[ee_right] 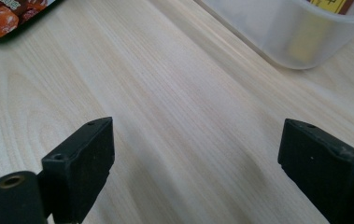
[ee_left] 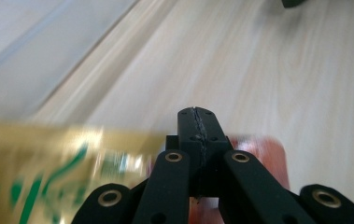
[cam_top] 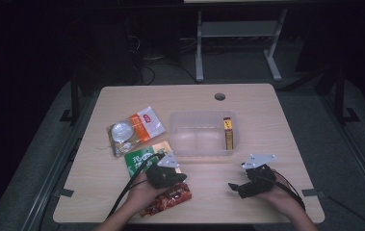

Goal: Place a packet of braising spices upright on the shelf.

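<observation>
Left gripper (cam_top: 182, 177) jaws closed, empty, above red packet (cam_top: 168, 200); right gripper (cam_top: 232, 186) jaws apart.

left gripper (cam_top: 182, 177): black | grey plate | brass-ringed screw holes | black cable

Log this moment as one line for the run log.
left gripper: shut, empty, over red packet | right gripper: open, empty | clear bin: holds yellow box

high view overhead, gripper views low, sharing table (cam_top: 267, 144)
</observation>
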A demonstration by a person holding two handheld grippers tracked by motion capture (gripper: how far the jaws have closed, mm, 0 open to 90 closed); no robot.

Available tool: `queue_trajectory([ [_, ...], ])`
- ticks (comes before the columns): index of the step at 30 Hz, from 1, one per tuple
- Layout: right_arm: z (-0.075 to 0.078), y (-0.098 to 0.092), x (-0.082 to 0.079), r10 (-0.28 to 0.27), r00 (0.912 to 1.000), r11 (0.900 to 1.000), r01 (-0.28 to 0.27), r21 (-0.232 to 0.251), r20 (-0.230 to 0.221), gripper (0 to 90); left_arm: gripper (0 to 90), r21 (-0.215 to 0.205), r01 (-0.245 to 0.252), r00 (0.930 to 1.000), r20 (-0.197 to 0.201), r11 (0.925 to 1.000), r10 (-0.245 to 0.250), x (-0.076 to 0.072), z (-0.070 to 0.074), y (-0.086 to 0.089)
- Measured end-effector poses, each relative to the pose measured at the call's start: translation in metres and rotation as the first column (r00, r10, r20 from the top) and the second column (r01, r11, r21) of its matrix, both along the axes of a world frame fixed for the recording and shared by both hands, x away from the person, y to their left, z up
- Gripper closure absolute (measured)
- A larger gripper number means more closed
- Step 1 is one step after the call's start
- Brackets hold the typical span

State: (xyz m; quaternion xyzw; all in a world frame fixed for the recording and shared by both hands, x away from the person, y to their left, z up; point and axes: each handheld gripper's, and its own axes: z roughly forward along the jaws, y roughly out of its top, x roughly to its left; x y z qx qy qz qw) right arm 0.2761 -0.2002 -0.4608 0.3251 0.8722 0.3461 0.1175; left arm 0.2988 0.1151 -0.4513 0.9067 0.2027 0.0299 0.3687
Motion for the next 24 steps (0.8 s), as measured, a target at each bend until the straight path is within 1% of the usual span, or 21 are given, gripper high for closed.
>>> queue_trajectory([
  [1, 0.0, 0.0, 0.0, -0.001, 1.0, 1.0, 0.001, 0.001, 0.002, 10.3, 90.0, 0.004, 0.0, 1.0, 0.003, 1.0, 0.0, 0.001, -0.001, -0.004],
  [2, 0.001, -0.001, -0.001, -0.002, 1.0, 1.0, 0.002, 0.004, 0.003, 10.3, 90.0, 0.03, 0.015, 0.9998, 0.009, 0.9994, -0.015, 0.002, -0.004, -0.007],
  [4, 0.001, -0.001, -0.002, -0.001, 1.0, 1.0, 0.001, 0.007, 0.007, 10.3, 90.0, 0.044, 0.02, 0.9998, -0.002, 0.9988, -0.02, 0.002, -0.008, -0.011],
  [5, 0.001, -0.002, -0.002, -0.001, 1.0, 1.0, 0.001, 0.005, 0.007, 10.3, 90.0, 0.064, 0.03, 0.9995, 0.0, 0.9975, -0.03, 0.002, -0.01, -0.011],
  [6, 0.001, -0.002, -0.002, -0.002, 1.0, 1.0, 0.002, 0.005, 0.007, 10.3, 90.0, 0.039, 0.013, 0.9999, -0.007, 0.9992, -0.013, 0.001, -0.011, -0.011],
  [7, 0.001, -0.002, -0.002, -0.003, 1.0, 1.0, 0.003, 0.006, 0.006, 10.3, 90.0, 0.036, 0.012, 0.9999, -0.01, 0.9993, -0.012, 0.001, -0.011, -0.011],
  [9, 0.001, -0.003, -0.002, -0.006, 1.0, 1.0, 0.006, 0.007, 0.007, 10.3, 90.0, 0.048, 0.016, 0.9998, -0.009, 0.9987, -0.015, 0.0, -0.01, -0.01],
  [12, 0.002, -0.002, -0.002, -0.006, 1.0, 1.0, 0.006, 0.006, 0.007, 10.3, 90.0, 0.076, 0.043, 0.999, -0.017, 0.9962, -0.041, 0.0, -0.008, -0.009],
  [13, 0.001, -0.002, -0.002, -0.004, 1.0, 1.0, 0.004, 0.005, 0.007, 10.3, 90.0, 0.069, 0.033, 0.9993, -0.021, 0.997, -0.032, -0.002, -0.008, -0.009],
  [14, 0.001, -0.001, -0.002, -0.002, 1.0, 1.0, 0.002, 0.004, 0.005, 10.3, 90.0, 0.079, 0.04, 0.999, -0.024, 0.9961, -0.038, -0.002, -0.008, -0.008],
  [16, 0.001, -0.001, -0.002, -0.002, 1.0, 1.0, 0.002, 0.002, 0.004, 10.3, 90.0, 0.077, 0.034, 0.9992, -0.025, 0.9965, -0.032, -0.004, -0.008, -0.007],
  [17, 0.001, -0.001, -0.001, -0.003, 1.0, 1.0, 0.003, 0.002, 0.004, 10.3, 90.0, 0.084, 0.036, 0.9991, -0.025, 0.9959, -0.034, -0.005, -0.007, -0.005],
  [19, 0.001, -0.001, -0.001, -0.003, 1.0, 1.0, 0.003, 0.004, 0.005, 10.3, 90.0, 0.084, 0.034, 0.9991, -0.029, 0.9959, -0.032, -0.009, -0.007, -0.002],
  [21, 0.001, -0.002, -0.002, -0.006, 1.0, 1.0, 0.006, 0.006, 0.004, 10.3, 90.0, 0.092, 0.034, 0.9991, -0.027, 0.9952, -0.031, -0.012, -0.007, 0.003],
  [24, 0.001, -0.003, -0.002, -0.008, 1.0, 1.0, 0.008, 0.006, 0.004, 10.3, 90.0, 0.086, 0.028, 0.9986, -0.047, 0.9959, -0.024, -0.017, -0.006, 0.013],
])
